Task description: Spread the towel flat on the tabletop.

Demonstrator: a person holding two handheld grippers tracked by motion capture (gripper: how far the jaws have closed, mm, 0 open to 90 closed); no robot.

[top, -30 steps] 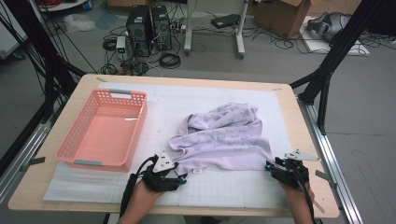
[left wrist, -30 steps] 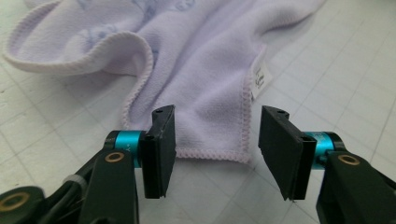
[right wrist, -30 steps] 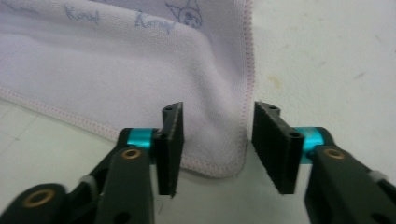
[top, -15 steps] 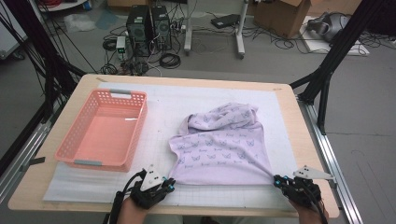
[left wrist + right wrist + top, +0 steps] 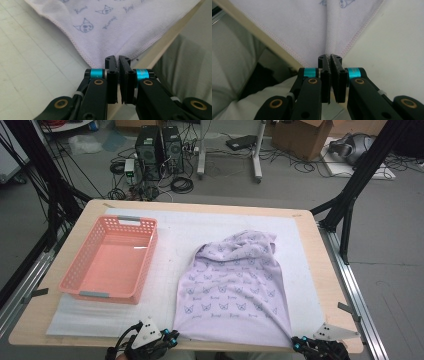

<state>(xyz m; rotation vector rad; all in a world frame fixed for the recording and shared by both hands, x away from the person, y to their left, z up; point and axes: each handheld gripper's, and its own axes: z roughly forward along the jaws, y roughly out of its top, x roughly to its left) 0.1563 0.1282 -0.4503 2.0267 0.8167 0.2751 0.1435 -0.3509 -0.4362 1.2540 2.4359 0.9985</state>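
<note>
A lilac cloth printed with small cat faces lies stretched toward the table's front edge. My left gripper is at the front edge, shut on the cloth's near left corner. In the left gripper view the jaws of my left gripper pinch the tip of the cloth. My right gripper is shut on the near right corner. In the right gripper view my right gripper clamps the pink-stitched corner of the cloth. The far end stays bunched.
A pink plastic basket stands on the left of the white mat. The wooden table edge runs along the front. Computers, cables and a cardboard box sit on the floor beyond the table.
Both grippers have shut on the cloth's near corners and pulled back toward the front edge. The cloth has been drawn out flatter and longer toward the person.
</note>
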